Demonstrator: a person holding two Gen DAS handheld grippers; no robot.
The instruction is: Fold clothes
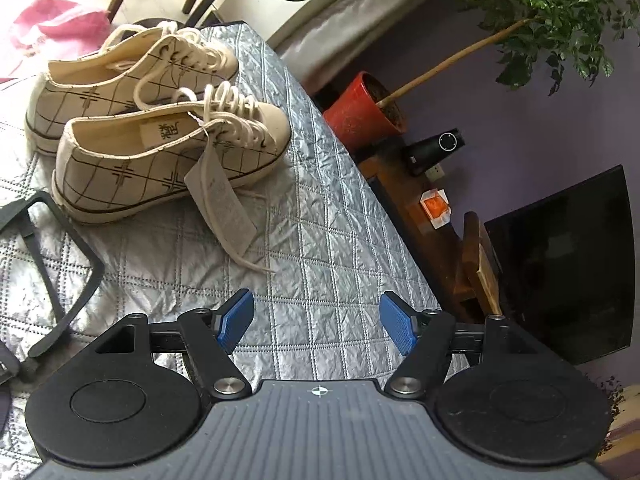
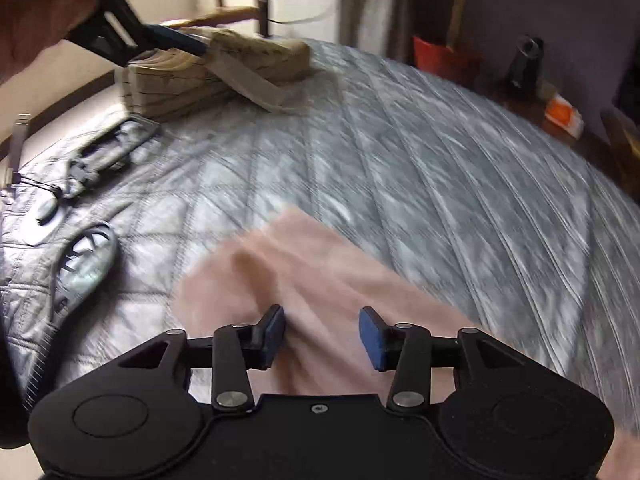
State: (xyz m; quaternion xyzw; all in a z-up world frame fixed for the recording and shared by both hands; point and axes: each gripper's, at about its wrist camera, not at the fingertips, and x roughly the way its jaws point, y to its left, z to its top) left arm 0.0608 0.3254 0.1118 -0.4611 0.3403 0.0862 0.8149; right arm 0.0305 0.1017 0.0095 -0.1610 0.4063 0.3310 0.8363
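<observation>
1. At the far left of the left wrist view, a black hanger-like frame [image 1: 60, 264] is seen lying flat on the silver quilted cover [image 1: 320, 240]; what it is cannot be told for certain.
2. Just right of it, a pair of cream canvas shoes [image 1: 160, 132] with a dark grid pattern is set side by side on the cover, and a paper tag [image 1: 220, 204] is tied to the nearer shoe and rests on the quilt.
3. The left gripper [image 1: 316, 326] is held above a bare stretch of the cover; its blue pads [image 1: 236, 320] are spread wide apart and nothing is seen between them.
4. Beyond the cover's right edge, a red plant pot [image 1: 360, 112], a dark wooden shelf [image 1: 420, 208] and a black screen [image 1: 568, 264] are seen against a purple wall.
5. The right wrist view is blurred. At its left, grey objects [image 2: 80, 256] lie on the cover [image 2: 440, 160]; they are too smeared to be named.
6. At the upper left of that view, the other gripper [image 2: 176, 42] is seen close to the shoes [image 2: 216, 72].
7. The pink garment [image 2: 320, 280] is spread on the cover at the near edge, directly under the right gripper [image 2: 322, 338].
8. The right gripper's jaws stand partly apart; a raised crease of the pink cloth lies between the pads [image 2: 274, 334], but it is not seen to be pinched.
</observation>
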